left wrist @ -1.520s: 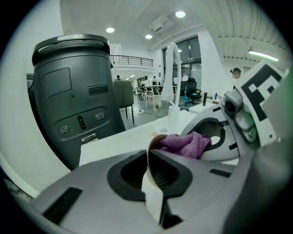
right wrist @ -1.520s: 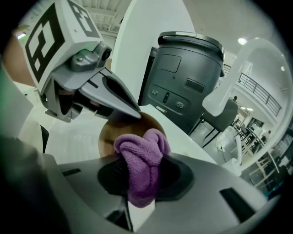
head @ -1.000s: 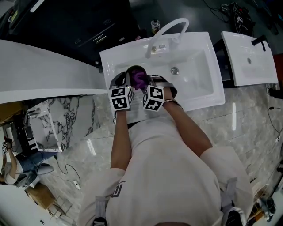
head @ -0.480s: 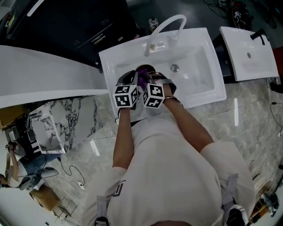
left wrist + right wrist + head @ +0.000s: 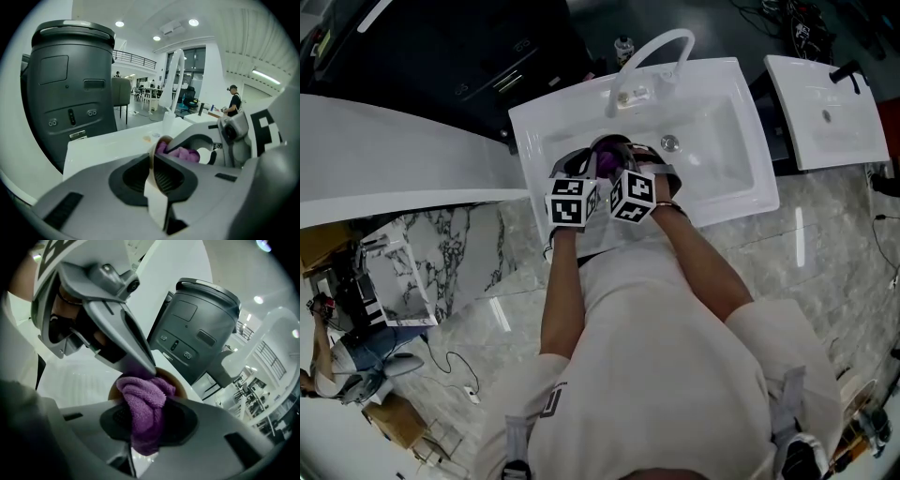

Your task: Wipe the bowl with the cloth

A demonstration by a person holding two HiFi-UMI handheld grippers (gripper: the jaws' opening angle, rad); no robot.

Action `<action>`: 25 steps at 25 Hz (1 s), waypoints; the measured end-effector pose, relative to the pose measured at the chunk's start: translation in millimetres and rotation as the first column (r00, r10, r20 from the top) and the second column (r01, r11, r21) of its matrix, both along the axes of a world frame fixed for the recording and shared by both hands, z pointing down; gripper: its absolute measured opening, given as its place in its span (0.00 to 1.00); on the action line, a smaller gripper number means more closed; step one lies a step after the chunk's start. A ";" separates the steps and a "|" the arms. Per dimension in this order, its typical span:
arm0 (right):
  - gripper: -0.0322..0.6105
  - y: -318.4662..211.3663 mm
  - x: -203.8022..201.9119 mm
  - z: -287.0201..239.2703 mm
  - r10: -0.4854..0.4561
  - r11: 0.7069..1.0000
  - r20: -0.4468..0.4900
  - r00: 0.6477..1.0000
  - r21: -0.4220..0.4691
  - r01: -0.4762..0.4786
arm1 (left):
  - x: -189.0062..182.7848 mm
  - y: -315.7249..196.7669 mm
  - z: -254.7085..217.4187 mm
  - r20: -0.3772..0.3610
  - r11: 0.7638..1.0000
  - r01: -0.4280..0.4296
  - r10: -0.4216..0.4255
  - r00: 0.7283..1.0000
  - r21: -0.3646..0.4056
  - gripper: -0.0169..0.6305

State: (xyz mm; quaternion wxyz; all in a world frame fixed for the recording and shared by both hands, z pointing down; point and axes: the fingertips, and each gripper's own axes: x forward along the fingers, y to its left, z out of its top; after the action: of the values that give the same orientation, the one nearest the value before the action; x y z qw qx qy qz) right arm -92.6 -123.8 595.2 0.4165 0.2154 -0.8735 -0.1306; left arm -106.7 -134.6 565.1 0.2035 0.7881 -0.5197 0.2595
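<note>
- Over a white sink [image 5: 722, 178], the left gripper [image 5: 157, 176] is clamped on the rim of a tan bowl [image 5: 153, 206], holding it up.
- The right gripper [image 5: 145, 427] pinches a purple cloth [image 5: 143, 404], which is pushed into the bowl.
- To wipe well, I would hold the rim firmly, sweep the cloth round the inner wall, and avoid knocking the grippers together.

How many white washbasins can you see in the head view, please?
2. One washbasin is in the middle of the view, with a curved white tap at its far edge. A second washbasin stands apart at the upper right. Others may lie outside the frame.
</note>
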 end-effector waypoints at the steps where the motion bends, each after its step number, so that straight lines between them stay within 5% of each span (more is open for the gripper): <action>1: 0.19 -4.1 3.1 -1.2 0.021 1.000 0.007 1.000 0.000 -0.021 | -0.5 1.4 1.7 0.007 1.000 -0.003 0.003 1.000 -0.004 0.08; 8: 0.19 -11.5 13.7 1.9 0.059 0.998 -0.021 0.998 0.010 -0.059 | -17.1 2.7 6.8 0.056 0.998 0.059 -0.060 0.997 0.017 0.06; 17: 0.19 16.8 -6.3 12.5 -0.076 0.996 -0.099 0.992 -0.044 0.072 | -47.1 0.6 -7.2 0.050 0.981 0.175 -0.180 0.982 0.080 0.06; 25: 0.19 29.9 -28.3 -5.6 -0.164 0.986 0.016 0.986 -0.017 0.164 | -34.5 0.9 -13.3 -0.118 0.985 0.164 -0.158 0.980 0.047 0.06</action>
State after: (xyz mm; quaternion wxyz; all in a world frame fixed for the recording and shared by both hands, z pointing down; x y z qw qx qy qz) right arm -120.9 -93.9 589.6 0.3998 0.1398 -0.8925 -0.1549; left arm -141.2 -133.7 551.8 0.2308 0.7624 -0.5764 0.1821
